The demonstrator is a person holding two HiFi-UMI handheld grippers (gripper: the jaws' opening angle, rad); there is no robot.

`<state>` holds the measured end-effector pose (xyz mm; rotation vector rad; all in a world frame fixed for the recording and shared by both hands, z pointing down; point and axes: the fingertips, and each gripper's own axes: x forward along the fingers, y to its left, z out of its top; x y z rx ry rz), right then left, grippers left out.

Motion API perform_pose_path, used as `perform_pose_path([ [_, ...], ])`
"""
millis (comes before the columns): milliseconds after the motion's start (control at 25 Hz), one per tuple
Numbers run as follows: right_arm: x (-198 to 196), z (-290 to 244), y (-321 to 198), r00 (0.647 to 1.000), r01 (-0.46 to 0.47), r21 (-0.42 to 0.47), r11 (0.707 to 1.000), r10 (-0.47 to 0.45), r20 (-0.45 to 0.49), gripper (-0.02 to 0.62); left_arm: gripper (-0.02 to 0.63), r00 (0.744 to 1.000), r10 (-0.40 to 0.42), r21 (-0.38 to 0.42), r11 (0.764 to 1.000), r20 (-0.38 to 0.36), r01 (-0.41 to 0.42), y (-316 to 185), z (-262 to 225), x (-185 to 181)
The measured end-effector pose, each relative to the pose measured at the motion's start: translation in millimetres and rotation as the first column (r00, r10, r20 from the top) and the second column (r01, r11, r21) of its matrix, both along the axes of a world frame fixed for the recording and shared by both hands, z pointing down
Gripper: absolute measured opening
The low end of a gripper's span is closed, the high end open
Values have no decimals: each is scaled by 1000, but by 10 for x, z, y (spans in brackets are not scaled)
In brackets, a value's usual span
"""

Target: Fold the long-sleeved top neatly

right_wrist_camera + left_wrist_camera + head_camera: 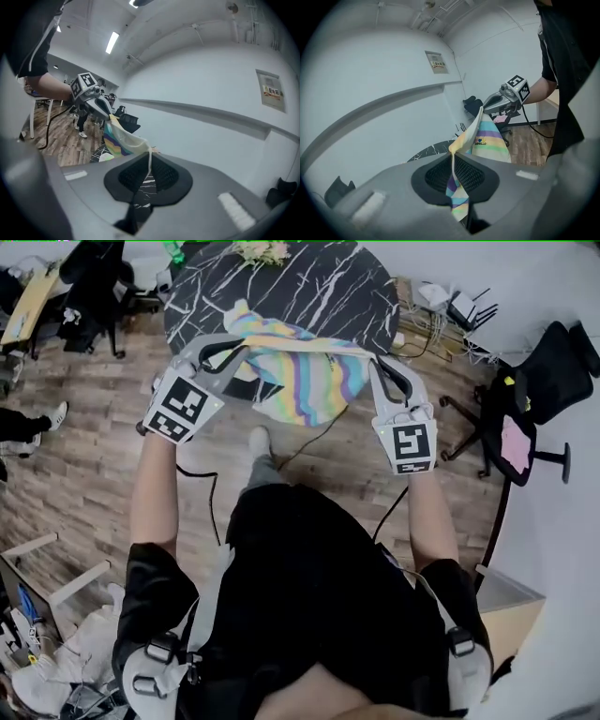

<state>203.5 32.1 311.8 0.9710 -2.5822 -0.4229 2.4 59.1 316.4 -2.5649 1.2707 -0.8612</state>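
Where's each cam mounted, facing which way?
Head view: on the head, steeply down at left gripper, right gripper, striped top, marble table; forearms, torso show.
Left gripper view: on left gripper, along its jaws toward the right one; arm, torso show.
Right gripper view: mirrored, toward the left gripper; forearm shows.
Shared: the top stretched between both grippers.

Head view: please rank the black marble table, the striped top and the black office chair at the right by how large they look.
1. The black marble table looks largest.
2 and 3. The striped top and the black office chair look about alike; the top is held nearer the camera, so I leave them unranked.
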Motion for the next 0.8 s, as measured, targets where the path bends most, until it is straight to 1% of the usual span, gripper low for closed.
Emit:
perform_pose_path([
  [200, 223, -264, 404, 1000, 26, 84, 996, -26, -8, 21, 25, 999, -40, 60, 997, 26, 39, 481, -295, 261],
  [360, 286, -480, 602, 1000, 31, 140, 990, -31, -6, 21, 25, 998, -44, 106, 994, 37, 40, 759, -587, 356],
  [480, 335, -655, 718, 999, 35, 173, 984, -38, 12, 21, 25, 999, -44, 136, 990, 29, 40, 912, -778, 406],
  [640, 409, -835, 835, 1000, 26, 228, 973, -29, 9, 21, 23, 999, -43, 159, 986, 7, 41, 1041, -929, 484],
  [800, 475, -917, 912, 1000, 21, 248, 968, -25, 10, 21, 23, 999, -29, 152, 988, 13, 27, 1135, -956, 546],
])
